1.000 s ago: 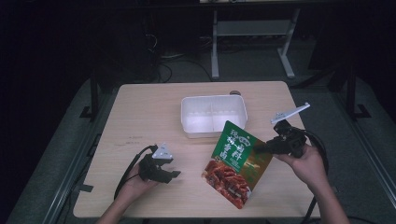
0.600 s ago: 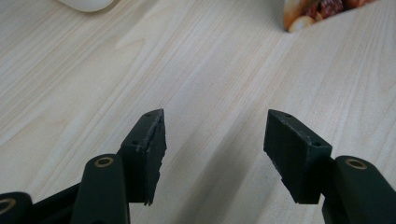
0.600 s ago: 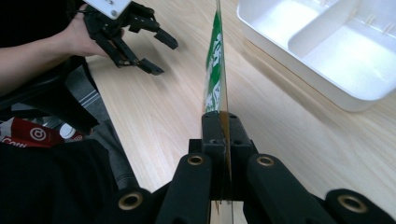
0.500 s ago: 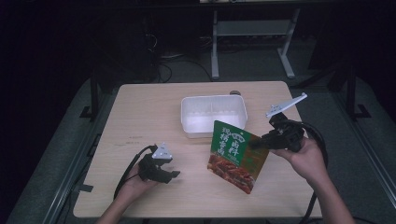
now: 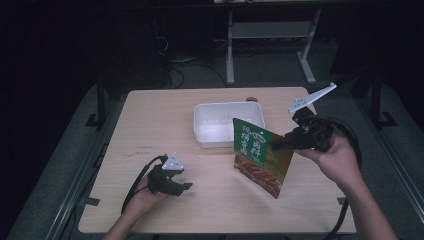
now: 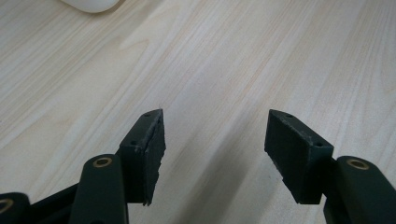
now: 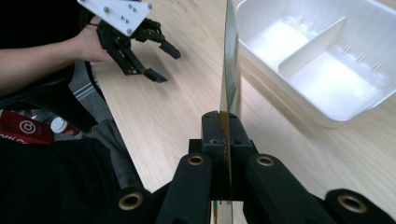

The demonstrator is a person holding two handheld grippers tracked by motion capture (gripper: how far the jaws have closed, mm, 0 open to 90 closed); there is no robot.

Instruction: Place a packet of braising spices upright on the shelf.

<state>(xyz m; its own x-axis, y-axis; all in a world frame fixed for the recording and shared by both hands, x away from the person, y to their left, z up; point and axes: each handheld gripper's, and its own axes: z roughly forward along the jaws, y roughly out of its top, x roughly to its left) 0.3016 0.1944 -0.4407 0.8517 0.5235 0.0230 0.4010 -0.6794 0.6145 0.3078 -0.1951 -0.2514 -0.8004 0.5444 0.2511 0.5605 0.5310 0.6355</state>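
Above the right half of the table (image 5: 150,120), the right gripper (image 5: 282,142) holds a green snack pouch (image 5: 260,157) clear of the wood, jaws clamped on its edge (seen edge-on in the right gripper view, the pouch (image 7: 229,70) stands as a thin upright sheet between the pads). The pouch hangs tilted, just in front of the white two-compartment tray (image 5: 215,125). Left gripper (image 5: 185,186) sits low over bare wood near the table's front left, jaws apart, nothing between them.
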